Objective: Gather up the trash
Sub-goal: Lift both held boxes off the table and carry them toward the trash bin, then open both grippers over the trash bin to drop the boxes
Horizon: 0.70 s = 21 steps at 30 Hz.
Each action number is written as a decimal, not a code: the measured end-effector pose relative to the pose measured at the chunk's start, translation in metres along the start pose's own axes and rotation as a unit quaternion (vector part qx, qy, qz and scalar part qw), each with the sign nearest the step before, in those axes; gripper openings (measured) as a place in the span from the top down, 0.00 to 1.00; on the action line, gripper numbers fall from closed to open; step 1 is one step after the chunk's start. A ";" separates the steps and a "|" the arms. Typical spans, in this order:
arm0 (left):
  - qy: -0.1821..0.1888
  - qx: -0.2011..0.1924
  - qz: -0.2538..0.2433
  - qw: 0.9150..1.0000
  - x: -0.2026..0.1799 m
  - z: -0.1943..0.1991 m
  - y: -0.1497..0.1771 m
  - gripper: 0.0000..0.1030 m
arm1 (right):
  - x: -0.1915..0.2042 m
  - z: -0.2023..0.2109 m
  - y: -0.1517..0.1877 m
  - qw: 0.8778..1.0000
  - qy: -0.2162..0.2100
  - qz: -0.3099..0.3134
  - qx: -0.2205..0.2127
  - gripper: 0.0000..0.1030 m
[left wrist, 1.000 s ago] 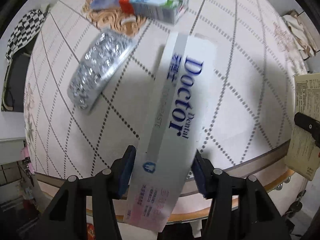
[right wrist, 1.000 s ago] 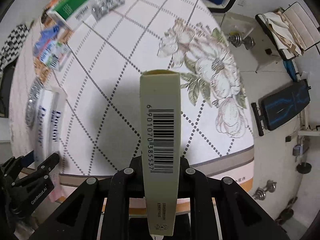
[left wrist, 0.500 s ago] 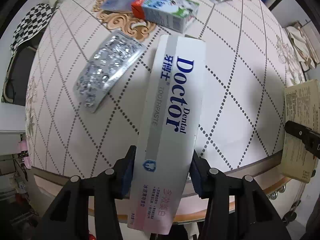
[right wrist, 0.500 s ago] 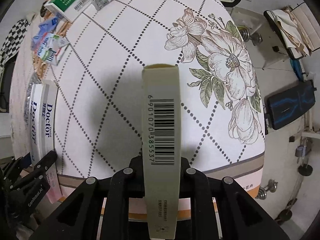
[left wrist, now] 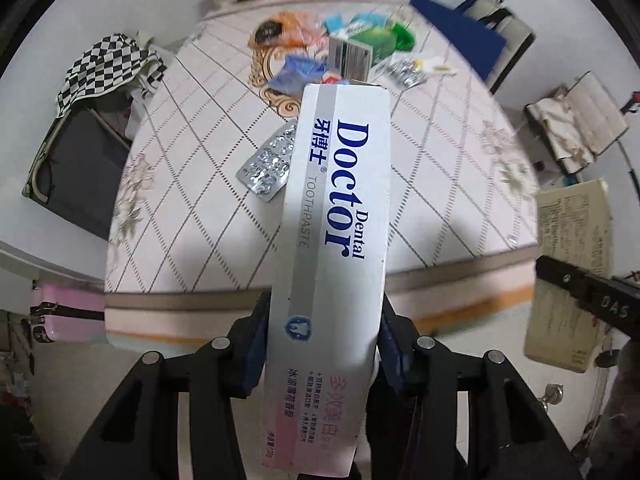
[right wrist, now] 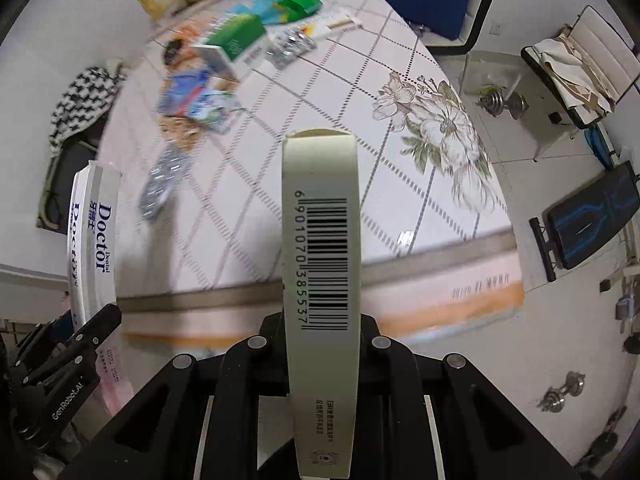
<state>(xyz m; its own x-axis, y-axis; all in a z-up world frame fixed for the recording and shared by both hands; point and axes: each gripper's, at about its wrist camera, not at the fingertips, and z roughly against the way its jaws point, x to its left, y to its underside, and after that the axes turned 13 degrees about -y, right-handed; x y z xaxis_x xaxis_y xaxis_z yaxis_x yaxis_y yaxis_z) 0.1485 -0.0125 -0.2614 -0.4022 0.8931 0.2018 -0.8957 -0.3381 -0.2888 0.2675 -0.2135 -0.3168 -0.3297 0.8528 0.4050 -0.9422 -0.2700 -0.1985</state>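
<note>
Left tongs [left wrist: 322,344]: clamped on the toothpaste box [left wrist: 336,240], blue pads against its two long edges, low on the carton — most of its length sticks out ahead, over the tabletop's near edge.

Right tongs [right wrist: 322,344]: closed on the beige carton [right wrist: 322,280], gripped across its narrow barcode side near the lower end; the top flap end points forward.

Where the trash is: both cartons are in the air, clear of the tabletop [left wrist: 440,184]. A blister pack [left wrist: 268,164] lies just beside the toothpaste box's line of sight, and a heap of wrappers and small boxes [left wrist: 340,52] sits at the far side.

Risk, pivoting: each carton is held near one end, so a quick swing could let it rotate between the pads and slide out — likely, I judge, with thin empty card.

Risk, crushing: a hollow box may buckle under the squeeze, loosening the hold.

Risk, collision: the two long cartons ride near each other; turning both towards one bin could knock them together. No bin shows in either view, so the drop point cannot be told.

Risk, leftovers: the flat blister pack will be hard to pinch off the cloth and may skid away.
</note>
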 end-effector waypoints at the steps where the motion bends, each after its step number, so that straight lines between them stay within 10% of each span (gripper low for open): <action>1: 0.004 -0.002 -0.001 1.000 0.007 0.006 0.004 0.57 | 0.007 0.009 0.015 1.000 -0.004 0.002 -0.007 0.82; 11: 0.079 0.104 -0.017 0.991 0.013 -0.026 0.124 0.57 | 0.008 -0.008 0.154 0.998 -0.032 -0.027 0.053 0.82; 21: 0.078 0.240 0.009 0.968 -0.032 -0.226 0.189 0.57 | -0.083 -0.197 0.227 0.981 -0.035 -0.074 0.177 0.82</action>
<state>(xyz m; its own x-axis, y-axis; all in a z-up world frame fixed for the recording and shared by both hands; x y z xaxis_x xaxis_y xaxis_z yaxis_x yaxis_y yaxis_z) 0.0355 -0.0380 -0.5339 -0.4185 0.9071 0.0459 -0.8889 -0.4194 0.1843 0.0929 -0.2575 -0.5716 -0.1793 0.8652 0.4682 -0.9379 -0.2940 0.1841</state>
